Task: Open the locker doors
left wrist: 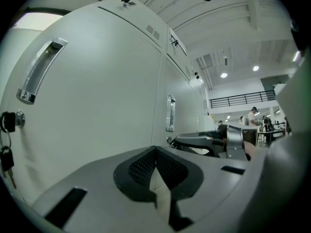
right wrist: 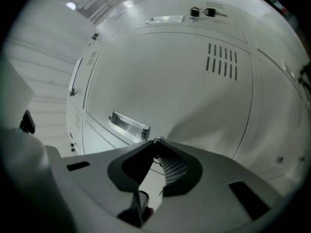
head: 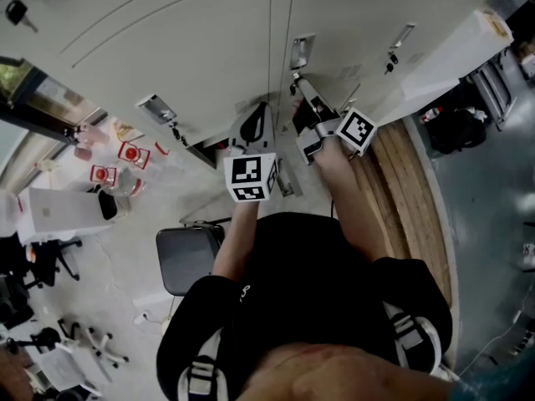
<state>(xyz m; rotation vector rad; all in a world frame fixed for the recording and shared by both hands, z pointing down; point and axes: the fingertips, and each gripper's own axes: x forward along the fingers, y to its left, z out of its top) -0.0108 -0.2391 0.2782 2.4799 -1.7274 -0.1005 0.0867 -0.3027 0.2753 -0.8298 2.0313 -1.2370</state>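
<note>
My right gripper (right wrist: 156,147) clamped on small silver key (right wrist: 157,140) in pale grey metal locker door (right wrist: 194,101); my left gripper (left wrist: 155,154) closed, empty.

Right gripper (right wrist: 157,143) is tight up against the door (right wrist: 194,96), jaws pinched on a small silver key (right wrist: 157,139) right at their tips. Recessed handle (right wrist: 129,125) sits just left of it, with vent slots (right wrist: 222,62) upper right. Another handle (right wrist: 165,19) and lock (right wrist: 195,12) at the top.
</note>
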